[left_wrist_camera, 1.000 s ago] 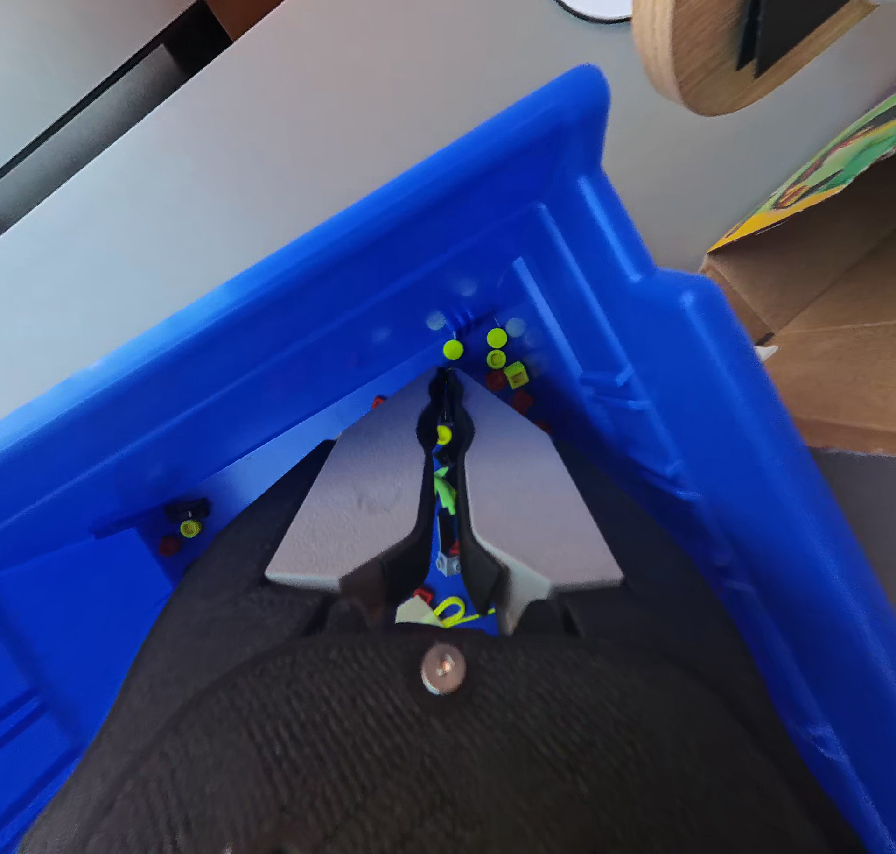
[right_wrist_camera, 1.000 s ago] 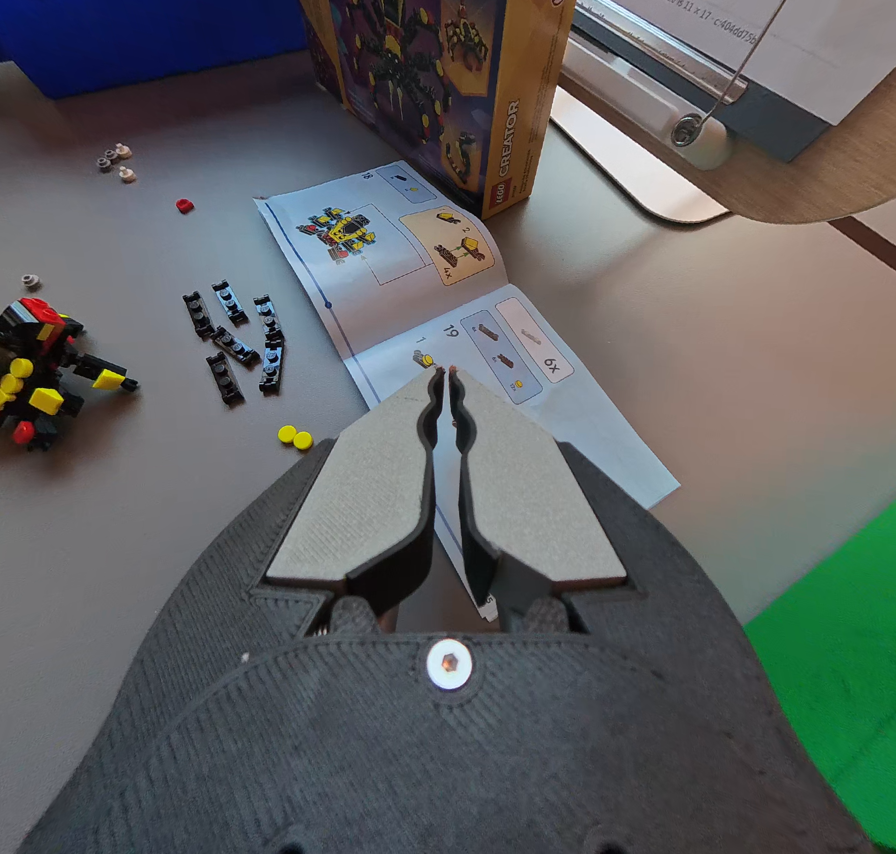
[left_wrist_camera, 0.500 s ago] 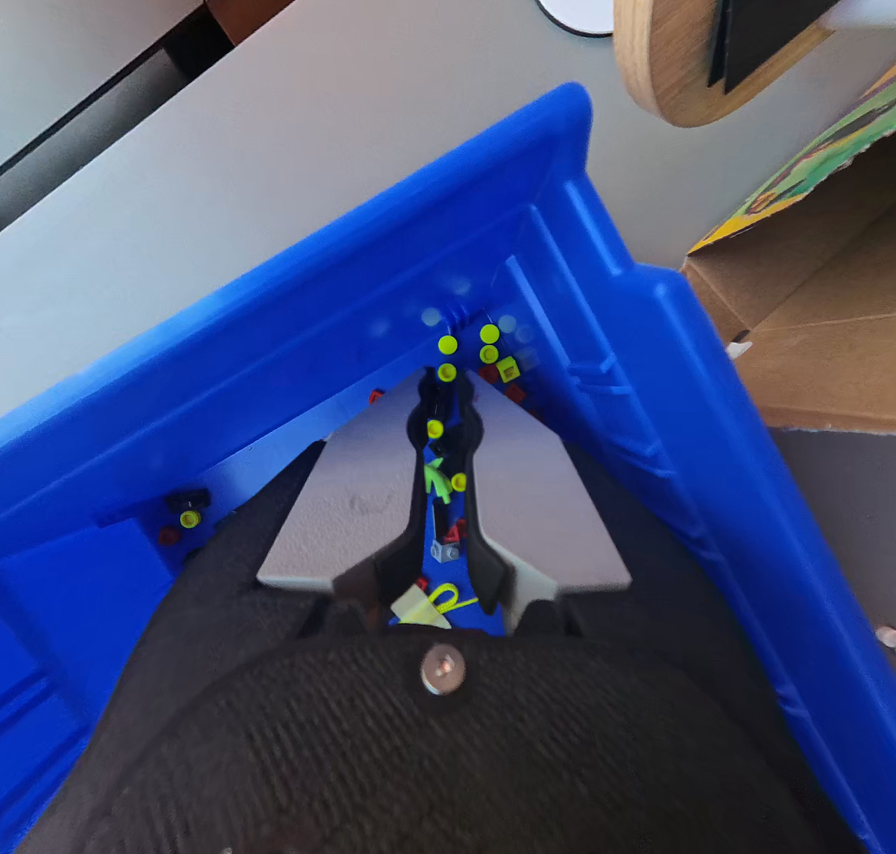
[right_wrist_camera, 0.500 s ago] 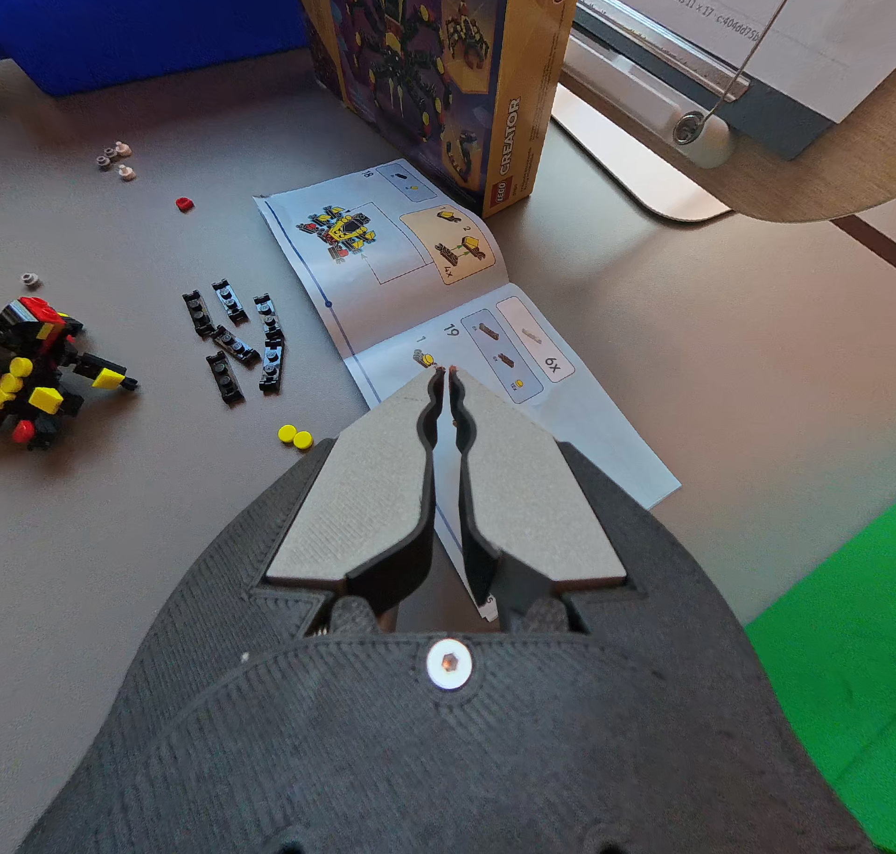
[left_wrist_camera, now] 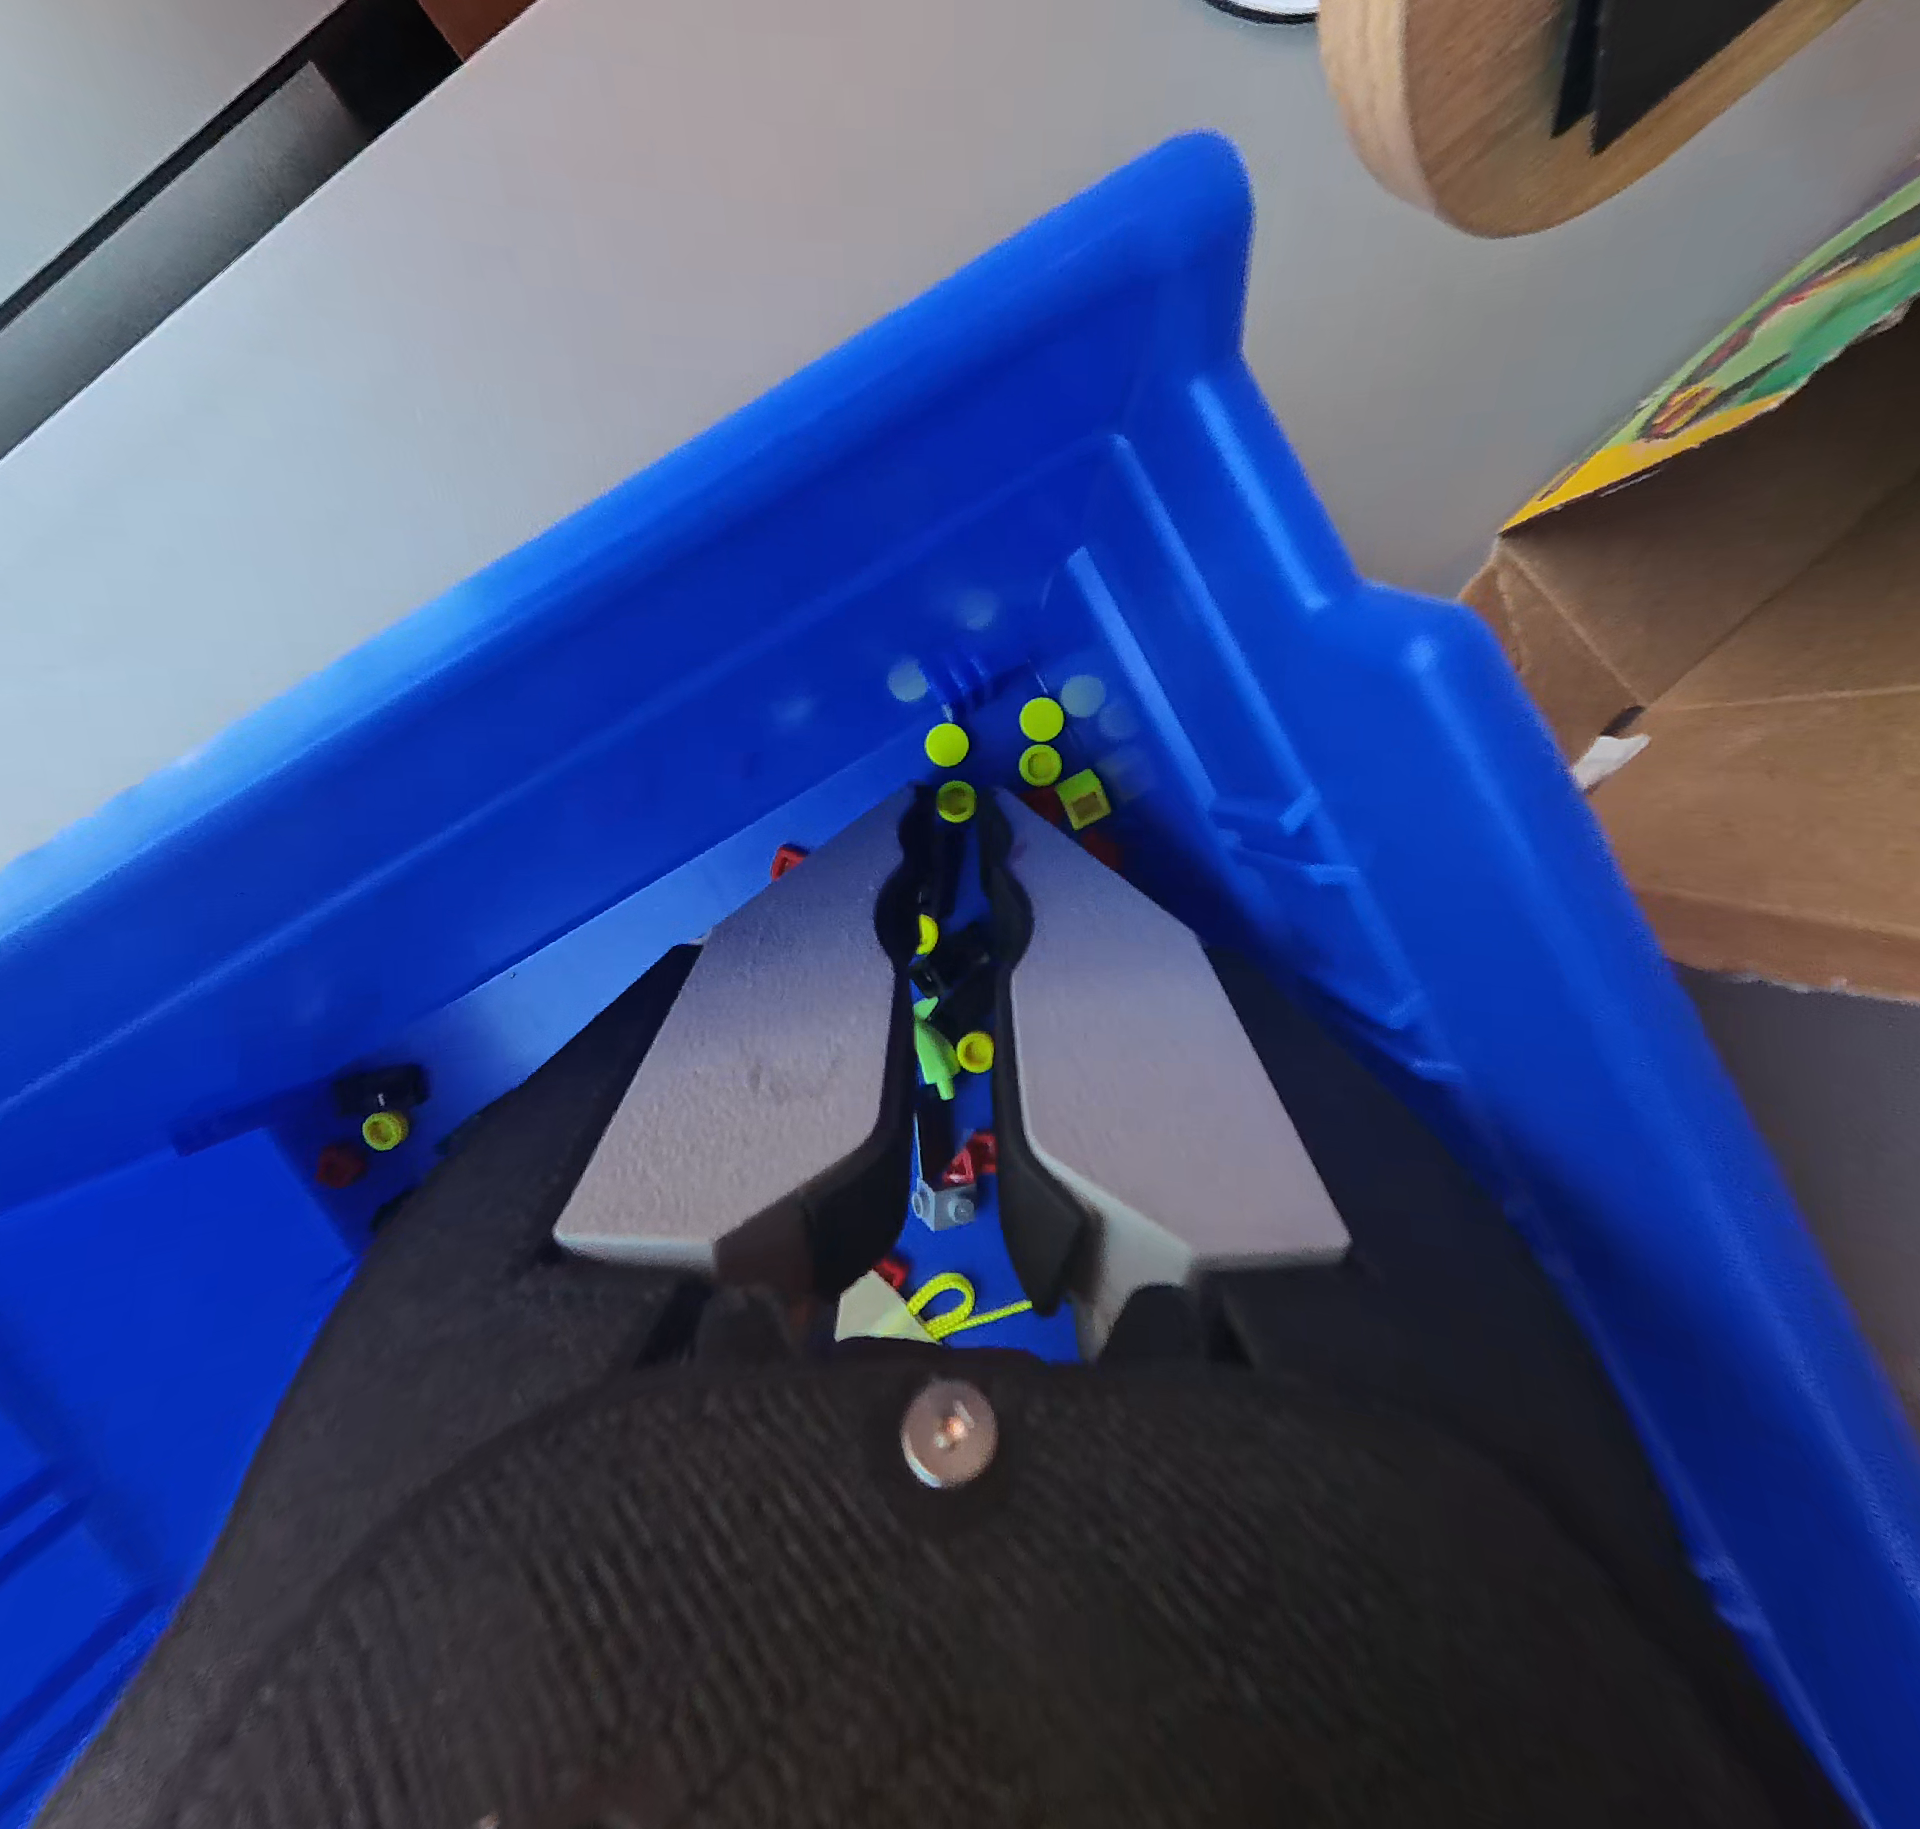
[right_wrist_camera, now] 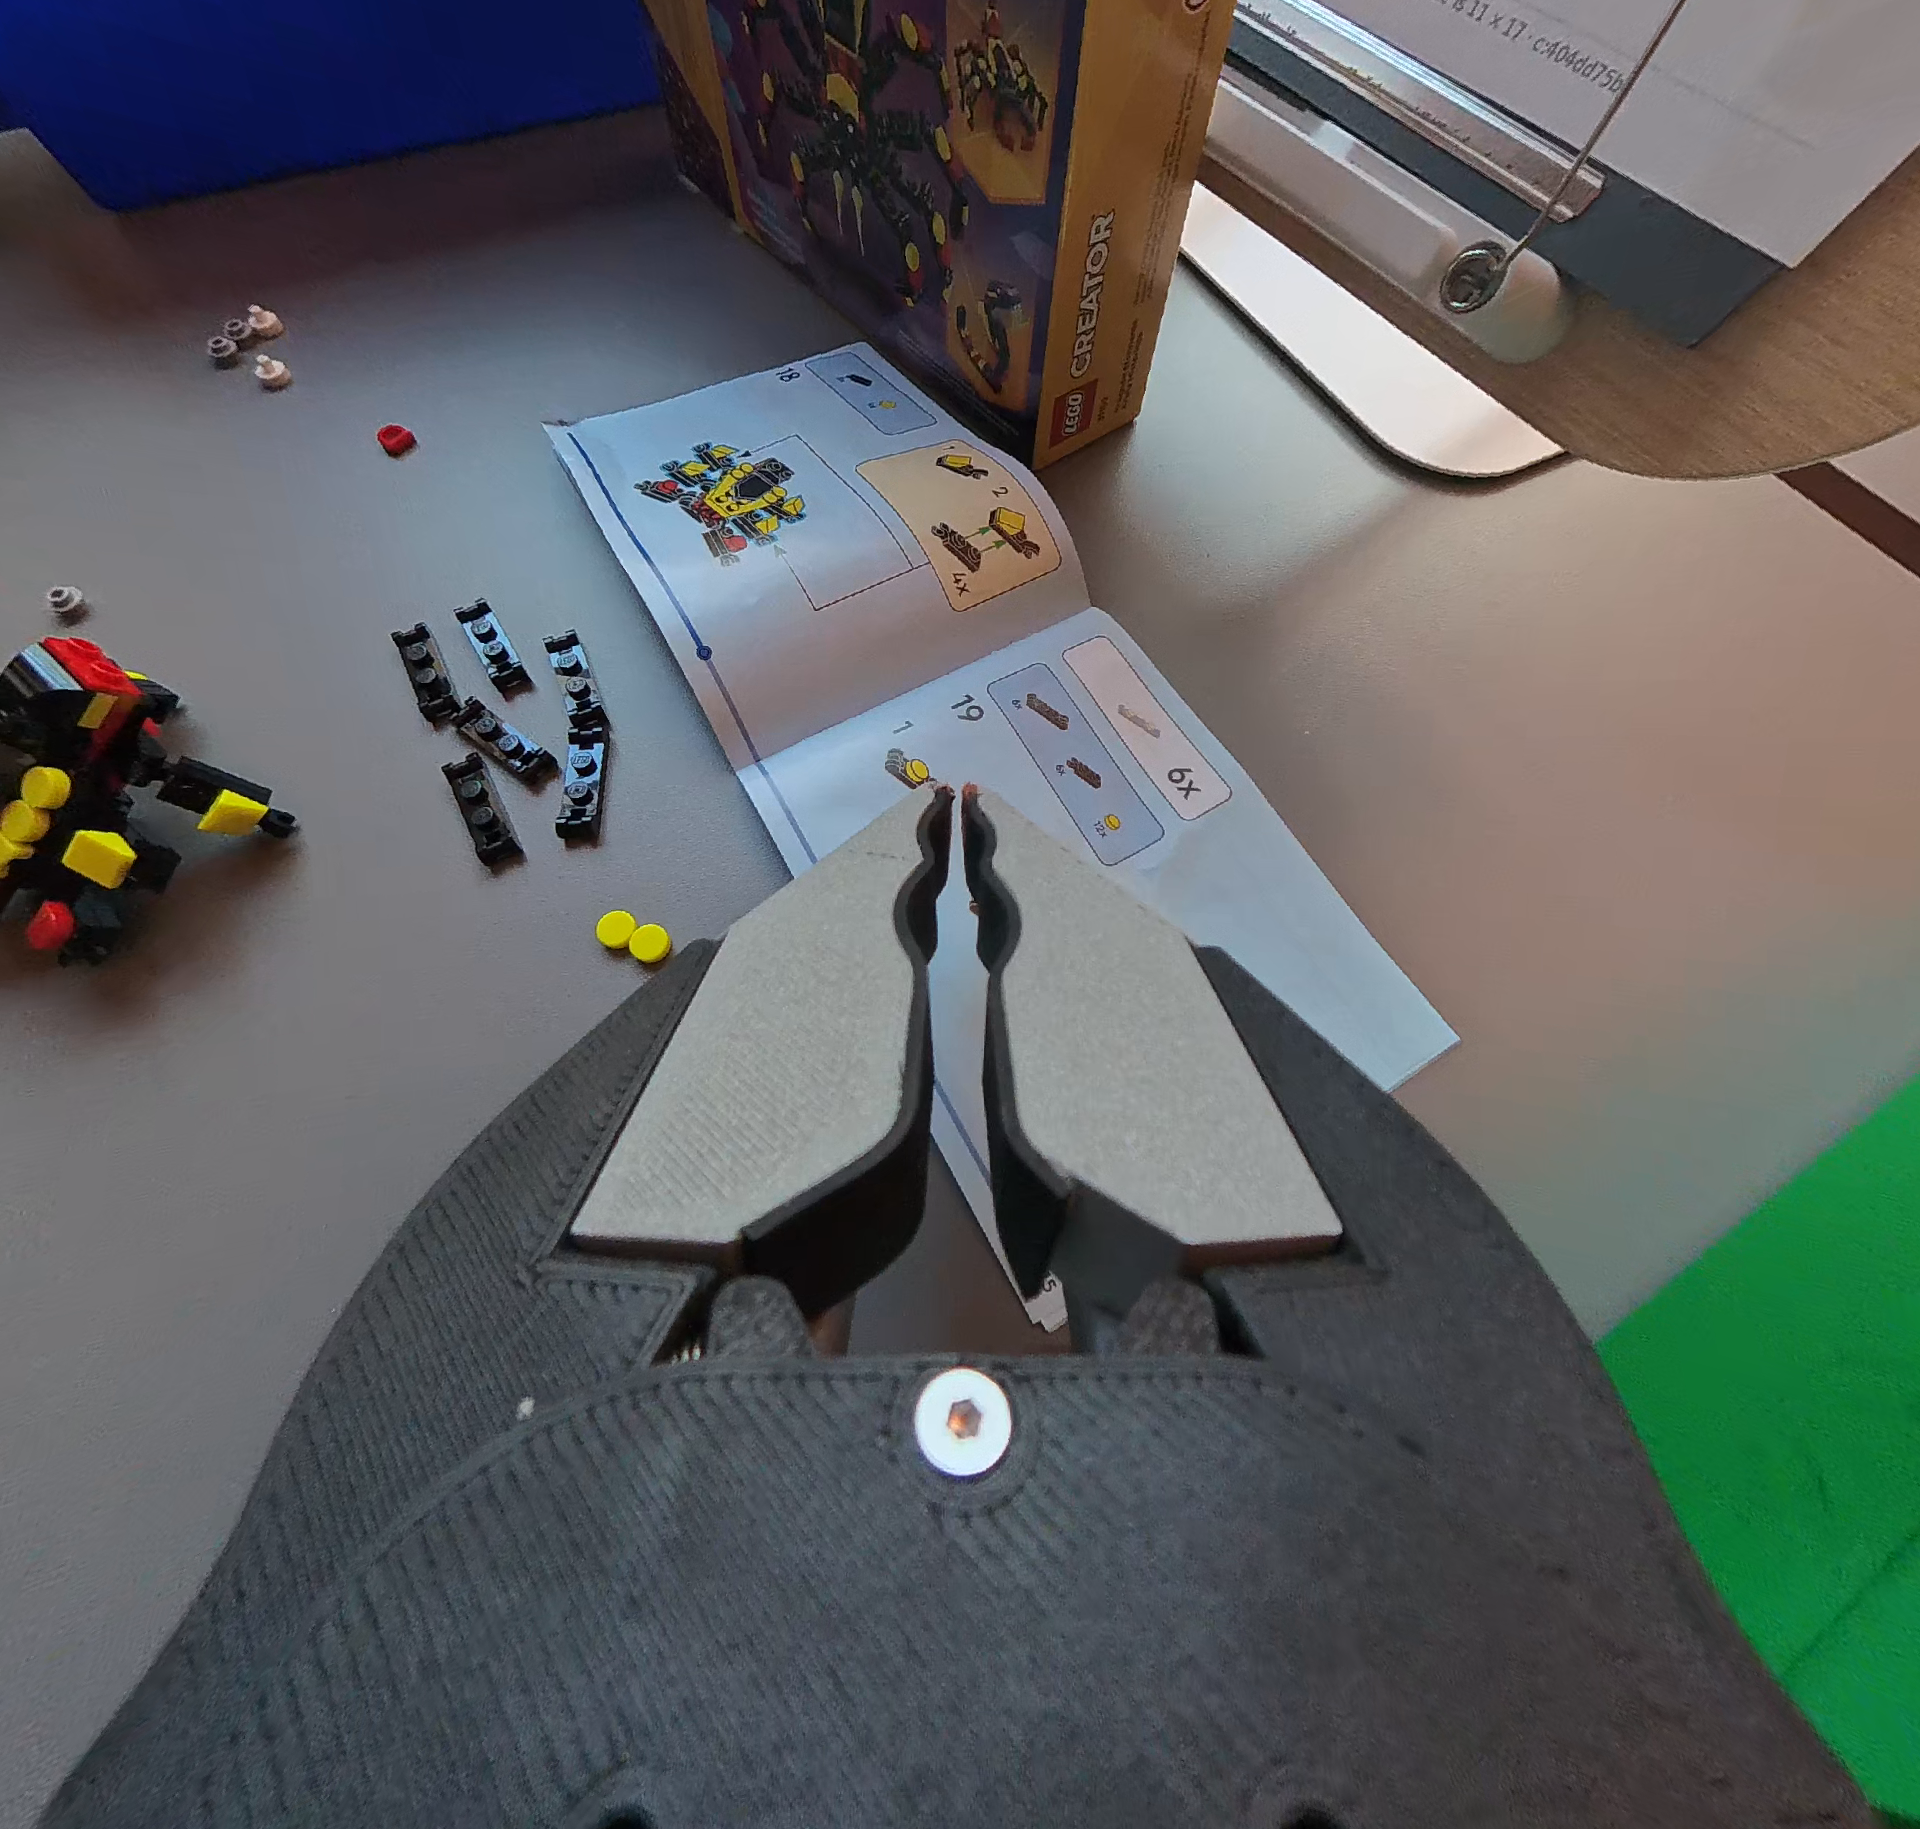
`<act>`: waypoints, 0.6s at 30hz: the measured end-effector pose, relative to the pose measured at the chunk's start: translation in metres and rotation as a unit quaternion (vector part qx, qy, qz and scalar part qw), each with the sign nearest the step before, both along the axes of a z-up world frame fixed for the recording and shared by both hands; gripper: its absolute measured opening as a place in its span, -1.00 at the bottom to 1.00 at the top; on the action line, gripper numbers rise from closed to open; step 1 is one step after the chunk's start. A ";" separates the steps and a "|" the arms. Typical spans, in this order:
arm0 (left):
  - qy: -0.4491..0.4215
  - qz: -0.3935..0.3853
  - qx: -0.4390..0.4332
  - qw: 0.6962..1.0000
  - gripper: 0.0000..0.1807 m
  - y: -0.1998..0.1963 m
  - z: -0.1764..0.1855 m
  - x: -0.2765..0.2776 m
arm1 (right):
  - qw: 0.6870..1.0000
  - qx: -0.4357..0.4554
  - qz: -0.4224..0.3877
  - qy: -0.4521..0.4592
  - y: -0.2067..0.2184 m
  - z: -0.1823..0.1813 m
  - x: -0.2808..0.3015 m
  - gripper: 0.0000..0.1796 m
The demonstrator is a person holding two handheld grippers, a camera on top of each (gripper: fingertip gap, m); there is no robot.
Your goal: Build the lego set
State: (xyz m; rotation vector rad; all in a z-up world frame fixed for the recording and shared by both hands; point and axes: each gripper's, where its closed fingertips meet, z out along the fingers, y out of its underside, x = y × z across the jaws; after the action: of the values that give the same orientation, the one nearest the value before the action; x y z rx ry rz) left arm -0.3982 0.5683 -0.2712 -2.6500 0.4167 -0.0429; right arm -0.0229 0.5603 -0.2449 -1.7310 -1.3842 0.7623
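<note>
My left gripper [left_wrist_camera: 958,818] is down inside the blue bin [left_wrist_camera: 727,636], pointed at its far corner, with its jaws a little apart. A yellow round stud [left_wrist_camera: 955,800] lies between the tips. More yellow studs [left_wrist_camera: 1040,718], a yellow square piece [left_wrist_camera: 1083,800], a green piece [left_wrist_camera: 933,1052] and black pieces [left_wrist_camera: 940,948] lie around and under the fingers. My right gripper [right_wrist_camera: 956,792] is shut and empty above the open instruction booklet [right_wrist_camera: 831,553]. A partly built black, red and yellow model [right_wrist_camera: 73,792], several black plates [right_wrist_camera: 499,730] and two yellow round tiles [right_wrist_camera: 632,934] lie to its left.
The set's box [right_wrist_camera: 935,148] stands behind the booklet; its open cardboard flap [left_wrist_camera: 1766,688] is right of the bin. A red piece [right_wrist_camera: 395,439] and small tan pieces [right_wrist_camera: 249,340] lie on the table. A wooden board [right_wrist_camera: 1714,377] and green mat [right_wrist_camera: 1787,1364] are on the right. About 40 centimetres separates my left fingertips from my right.
My left gripper's jaws have opened a little and it has shifted slightly within the bin corner. The right gripper has not moved.
</note>
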 end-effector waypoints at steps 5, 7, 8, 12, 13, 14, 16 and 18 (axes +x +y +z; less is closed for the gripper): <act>0.030 -0.003 0.002 1.000 -0.95 -0.001 0.003 -0.007 | 1.000 0.000 0.000 0.000 0.000 0.000 0.000 -1.00; 0.020 -0.004 0.017 1.000 -0.95 0.001 0.012 -0.005 | 1.000 0.000 0.000 0.000 0.000 0.000 0.000 -1.00; 0.014 -0.003 0.027 1.000 -0.95 0.003 0.018 -0.005 | 1.000 0.000 0.000 0.000 0.000 0.000 0.000 -1.00; 0.004 -0.010 0.092 0.996 -0.95 0.004 0.061 -0.003 | 1.000 -0.001 -0.001 0.002 0.000 0.000 0.001 -1.00; 0.002 -0.016 0.118 0.993 -0.95 0.003 0.078 0.000 | 1.000 -0.001 -0.001 0.003 0.000 0.001 0.001 -1.00; -0.001 -0.025 0.146 0.989 -0.95 0.002 0.097 0.005 | 1.000 -0.002 -0.002 0.005 0.000 0.001 0.001 -1.00; -0.011 -0.051 0.193 0.980 -0.95 -0.006 0.133 0.023 | 1.000 -0.006 -0.002 0.012 0.000 0.003 0.001 -1.00; -0.007 -0.082 0.234 0.969 -0.95 -0.017 0.166 0.046 | 1.000 -0.011 -0.003 0.022 0.001 0.006 0.001 -1.00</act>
State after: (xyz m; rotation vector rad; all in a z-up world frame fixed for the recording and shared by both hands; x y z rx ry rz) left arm -0.3526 0.5513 -0.1056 -2.1474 0.5628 -0.0130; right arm -0.0218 0.5611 -0.2390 -1.7239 -1.3440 0.8098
